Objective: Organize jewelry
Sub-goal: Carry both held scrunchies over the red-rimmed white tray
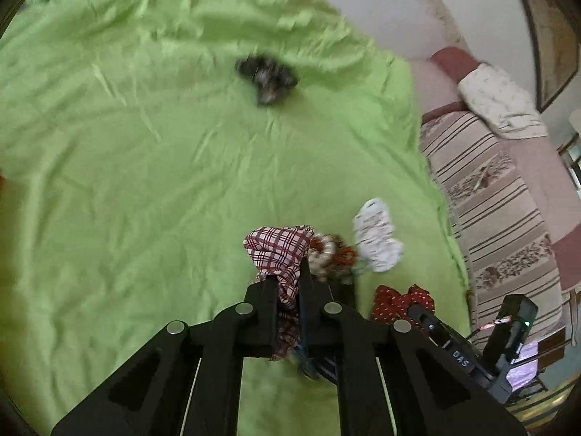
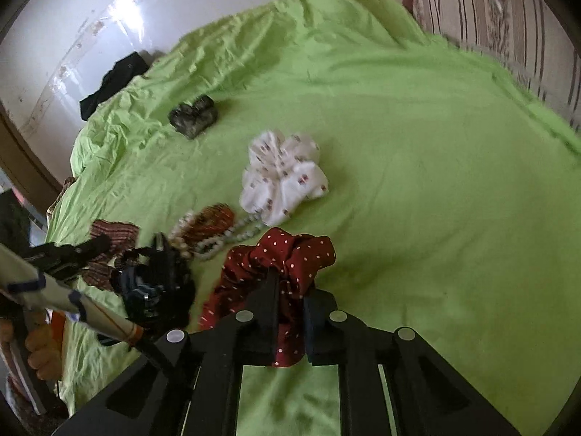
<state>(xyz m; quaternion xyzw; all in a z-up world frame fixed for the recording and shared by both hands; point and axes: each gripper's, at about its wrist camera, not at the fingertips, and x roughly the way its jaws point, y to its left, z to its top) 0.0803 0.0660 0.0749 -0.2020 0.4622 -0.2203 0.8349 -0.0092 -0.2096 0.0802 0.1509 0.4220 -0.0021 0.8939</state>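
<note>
Both scrunchies sit clamped: plaid scrunchie [image 1: 279,250] in left gripper [image 1: 287,283], red scrunchie [image 2: 290,254] in right gripper [image 2: 290,290].

Green bedsheet [image 2: 417,152] wrinkled; striped mattress [image 1: 486,196] at 3 o'clock; black cloth [image 2: 112,83] at 10 o'clock.

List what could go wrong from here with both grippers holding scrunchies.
1. The left gripper pinches only part of the plaid scrunchie; loose fabric hangs below and could slip out or snag.
2. The bead strands lie right beside both scrunchies and may get dragged along.
3. The right gripper, shut on the red dotted scrunchie, works close to the left one, so they could collide.
</note>
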